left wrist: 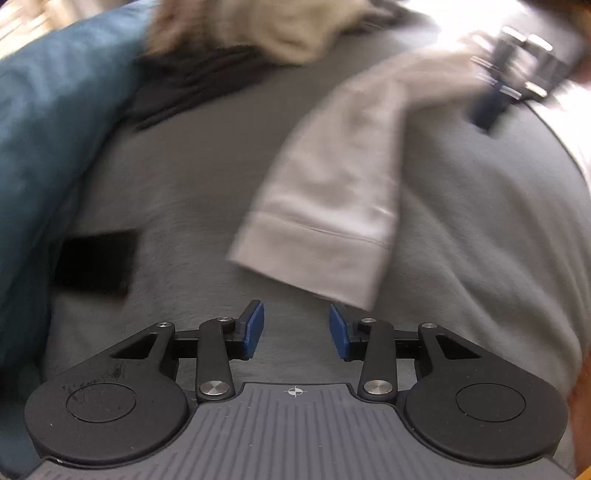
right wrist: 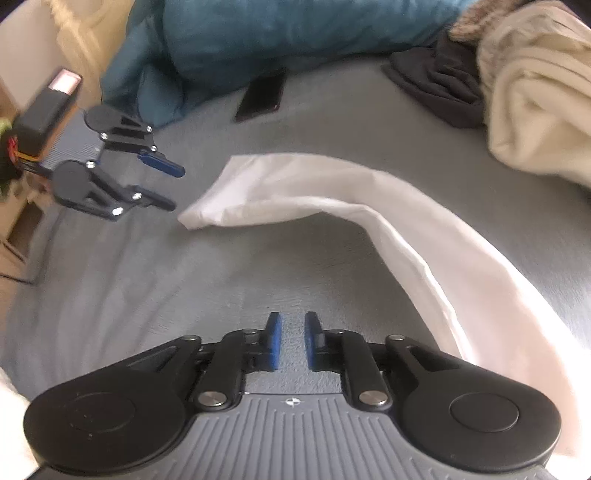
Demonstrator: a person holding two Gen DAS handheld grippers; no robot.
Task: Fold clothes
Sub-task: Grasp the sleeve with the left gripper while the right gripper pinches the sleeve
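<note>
Left gripper (left wrist: 296, 329): blue-padded fingers (left wrist: 255, 328) spread wide with nothing between them; hovers just short of the sleeve's cuffed end

Right gripper (right wrist: 293, 341): fingers (right wrist: 275, 341) parted by a narrow gap, holding nothing; bare sheet shows between the pads

White long-sleeved cotton garment (right wrist: 388, 229): one sleeve lies stretched in a curve across the grey bed sheet (right wrist: 147, 277); its cuff points toward the left gripper (motion-blurred in the left view)

Surroundings: teal duvet (right wrist: 277, 33), dark grey crumpled cloth (right wrist: 439, 85), cream fleecy blanket (right wrist: 535, 103), flat black phone-like slab (right wrist: 262, 98) on the sheet near the duvet
</note>
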